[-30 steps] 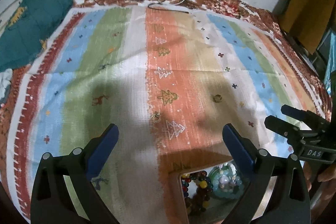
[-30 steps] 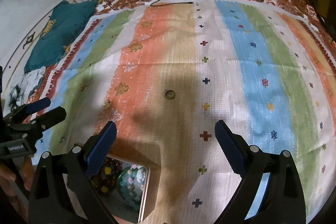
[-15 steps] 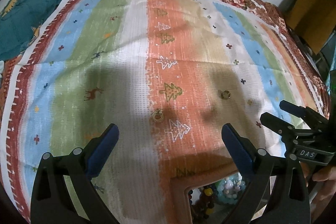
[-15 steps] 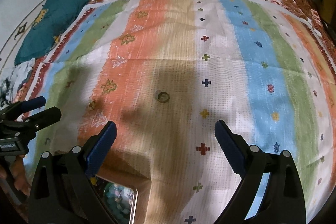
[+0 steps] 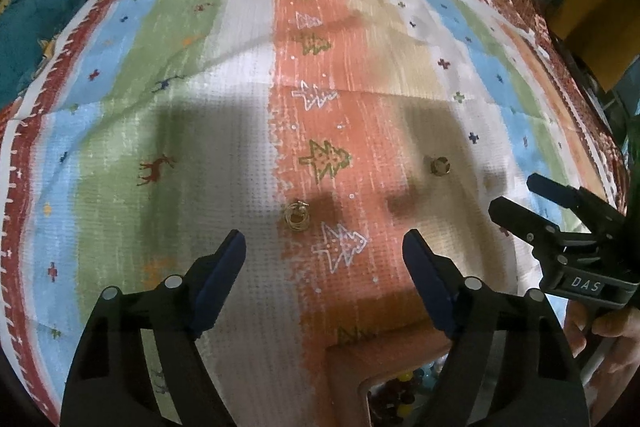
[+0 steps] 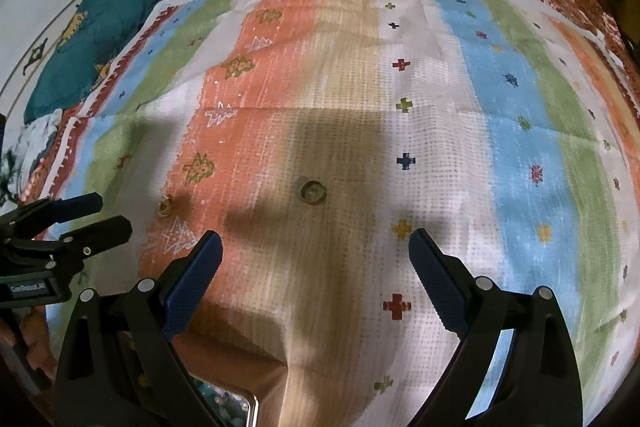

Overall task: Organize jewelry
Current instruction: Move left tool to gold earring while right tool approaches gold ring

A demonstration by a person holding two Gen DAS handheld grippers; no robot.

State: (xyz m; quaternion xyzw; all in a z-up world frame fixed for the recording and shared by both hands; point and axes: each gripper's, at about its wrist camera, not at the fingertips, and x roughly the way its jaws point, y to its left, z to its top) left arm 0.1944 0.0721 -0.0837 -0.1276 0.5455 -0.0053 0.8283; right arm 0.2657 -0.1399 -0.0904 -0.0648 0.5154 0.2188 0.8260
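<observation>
The left gripper [image 5: 322,253] is hanging spread wide with nothing between its fingers, just short of a wiry gold ring [image 5: 296,219] lying on the striped cloth [image 5: 224,155]. Only this view is showing beads in the box [image 5: 394,393] clearly. The right gripper [image 6: 314,253] is likewise gaping and unloaded, near a round gold ring [image 6: 312,191]. A teal cushion [image 6: 100,39] is lying at far left.

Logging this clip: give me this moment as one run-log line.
left claw: open, over wire ring | right claw: open, over band ring | both rings on striped cloth | jewelry box: near edge
</observation>
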